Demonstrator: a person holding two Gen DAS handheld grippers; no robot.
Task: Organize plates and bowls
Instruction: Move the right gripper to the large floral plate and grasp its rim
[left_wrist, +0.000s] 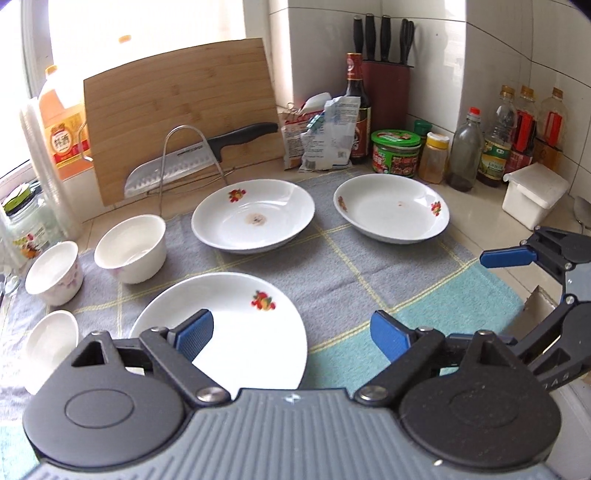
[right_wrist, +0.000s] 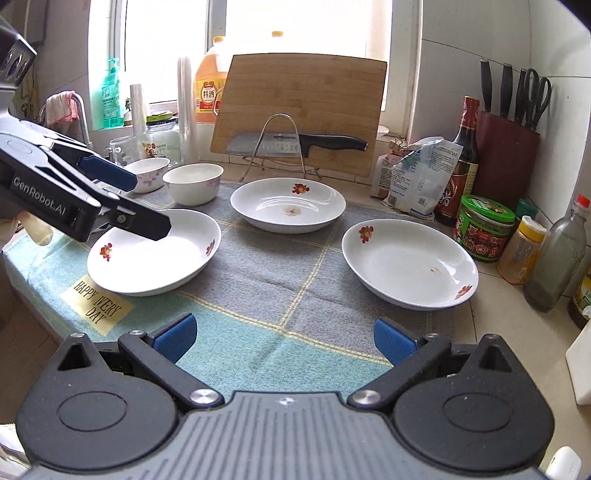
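Bench (right_wrist: 491, 273) carried a grey-and-teal checked cloth (right_wrist: 280, 280) filling mid-frame in both views.

Three white plates with fruit decals lay well apart on it. In the left wrist view: near plate (left_wrist: 236, 317) lower centre, far plate (left_wrist: 255, 216) centre, right plate (left_wrist: 393, 208) upper right of centre.

Three small white bowls (left_wrist: 131, 247) (left_wrist: 55, 271) (left_wrist: 48, 347) clustered at left edge, separate, unstacked.

Left gripper (left_wrist: 291, 336) stood released, jaws wide, holding nothing, hovering over the near plate's right rim. Right gripper (right_wrist: 284, 339) likewise released and empty, low over the teal cloth, near no dish.

Judgement: nothing stacked yet; first pick in hand. To do it well, straddle the near plate's rim with one pad inside and one beneath, close firmly since glazed ware slips, lift level, then set it onto another plate centred.
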